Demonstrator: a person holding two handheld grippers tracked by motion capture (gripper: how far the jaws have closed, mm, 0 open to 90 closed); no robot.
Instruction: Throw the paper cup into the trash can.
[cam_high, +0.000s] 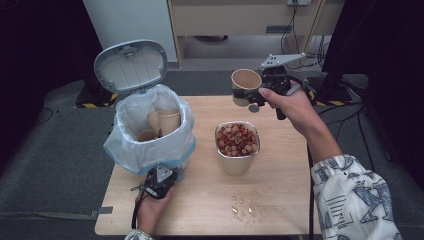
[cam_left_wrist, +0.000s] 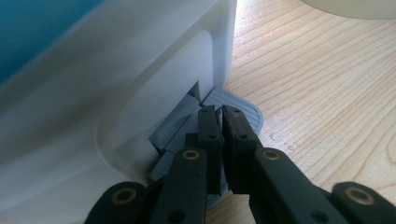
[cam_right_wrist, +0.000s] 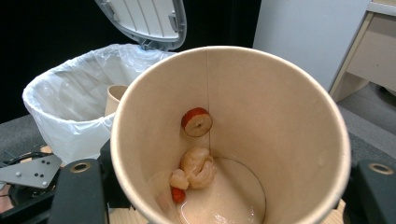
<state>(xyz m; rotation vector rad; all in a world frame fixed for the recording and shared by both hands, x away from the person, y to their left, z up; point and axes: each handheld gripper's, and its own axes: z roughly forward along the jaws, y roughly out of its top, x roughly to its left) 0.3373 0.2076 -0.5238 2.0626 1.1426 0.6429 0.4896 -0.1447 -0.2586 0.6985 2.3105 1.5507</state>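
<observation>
A: Right gripper view: the paper cup (cam_right_wrist: 229, 135) is sitting clamped in the right gripper (cam_high: 248, 94), tilted, scraps clinging inside.

B: Why is the left gripper (cam_left_wrist: 218, 122), jaws shut and empty, pressing the grey pedal (cam_left_wrist: 243, 112)?

A: It is propping the bin (cam_high: 150, 132) lid open, probably. Beyond them, wooden table (cam_high: 280, 200), grey floor.

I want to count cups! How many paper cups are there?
4 showing: one paper cup held up in the right gripper, three cups inside the bin. More may hide underneath.
</observation>
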